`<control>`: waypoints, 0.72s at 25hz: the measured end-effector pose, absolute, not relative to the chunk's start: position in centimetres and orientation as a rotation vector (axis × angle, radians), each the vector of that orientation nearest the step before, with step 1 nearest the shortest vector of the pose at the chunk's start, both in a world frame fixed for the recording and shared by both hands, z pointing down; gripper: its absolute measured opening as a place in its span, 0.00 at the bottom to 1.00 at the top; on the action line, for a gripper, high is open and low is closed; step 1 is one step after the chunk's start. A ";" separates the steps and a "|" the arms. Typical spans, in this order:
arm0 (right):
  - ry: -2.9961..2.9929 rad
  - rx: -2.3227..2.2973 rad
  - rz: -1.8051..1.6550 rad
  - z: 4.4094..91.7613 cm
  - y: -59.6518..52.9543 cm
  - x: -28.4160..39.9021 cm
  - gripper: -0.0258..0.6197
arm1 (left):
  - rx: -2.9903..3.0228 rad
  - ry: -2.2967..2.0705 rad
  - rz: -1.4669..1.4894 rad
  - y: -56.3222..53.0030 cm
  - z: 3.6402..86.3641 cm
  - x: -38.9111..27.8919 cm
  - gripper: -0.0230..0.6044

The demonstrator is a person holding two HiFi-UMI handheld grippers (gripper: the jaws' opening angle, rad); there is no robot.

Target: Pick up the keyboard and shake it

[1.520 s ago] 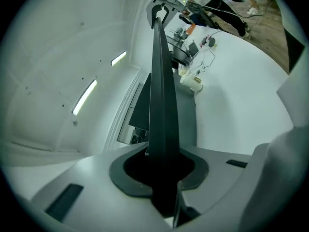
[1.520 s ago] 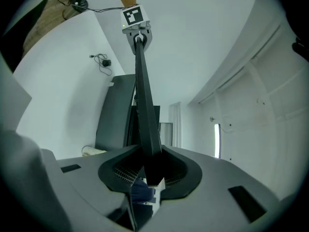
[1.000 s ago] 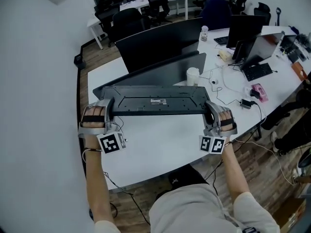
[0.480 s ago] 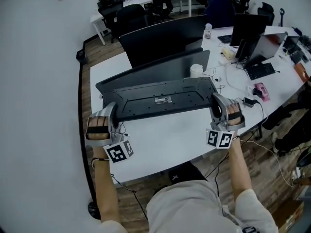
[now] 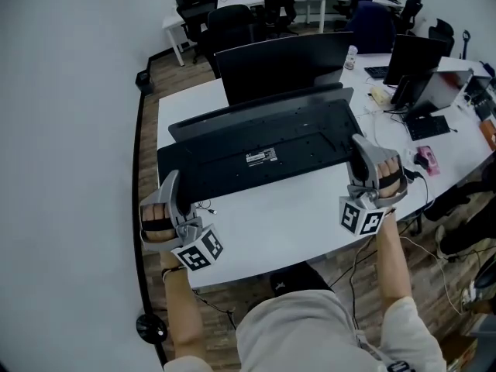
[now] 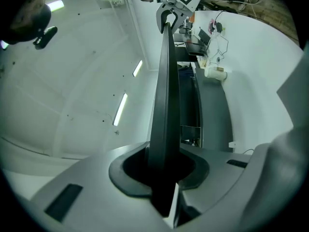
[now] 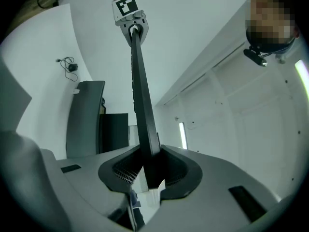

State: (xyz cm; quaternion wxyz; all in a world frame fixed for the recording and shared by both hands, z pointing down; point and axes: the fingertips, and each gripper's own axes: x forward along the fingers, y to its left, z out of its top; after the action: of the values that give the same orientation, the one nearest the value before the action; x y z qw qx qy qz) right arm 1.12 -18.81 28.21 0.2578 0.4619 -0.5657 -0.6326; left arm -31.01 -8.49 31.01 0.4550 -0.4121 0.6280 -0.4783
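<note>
Over the white table [image 5: 294, 215] we hold the keyboard [image 5: 263, 157] lifted at twelve o'clock, left gripper [image 5: 172, 183] and right gripper [image 5: 361, 150] fingers clamped on its ends, and should shake both ends evenly.

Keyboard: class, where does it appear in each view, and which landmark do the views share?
Head view: keyboard centre, slanting, underside showing.
Left gripper view: edge-on, a dark strip up the middle.
Right gripper view: edge-on, a dark strip up the middle.
Shared landmark: the white desk.
</note>
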 end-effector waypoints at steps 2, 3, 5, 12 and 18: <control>-1.541 1.277 -1.732 27.0 -18.2 1.0 0.24 | -0.985 1.565 -1.141 -7.9 29.6 -31.1 0.19; -1.558 1.272 -1.723 26.7 -17.9 1.0 0.24 | -0.988 1.564 -1.131 -7.6 29.3 -31.1 0.19; -1.608 1.223 -1.680 26.9 -17.8 1.1 0.25 | -1.033 1.527 -1.139 -7.2 29.4 -30.8 0.19; -1.927 0.593 -1.304 34.1 -19.1 0.4 0.24 | -1.597 1.096 -1.331 -7.8 37.2 -30.4 0.19; -2.222 -0.182 -0.557 41.2 -14.8 1.0 0.23 | -2.628 0.664 -1.256 -4.1 45.4 -29.7 0.19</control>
State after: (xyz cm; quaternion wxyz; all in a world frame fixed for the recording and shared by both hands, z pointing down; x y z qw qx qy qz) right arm 1.05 -14.79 41.19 0.4095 -0.0724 -0.8821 -0.2213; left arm -29.74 -4.05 45.42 0.0770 -0.8772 0.2215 -0.4190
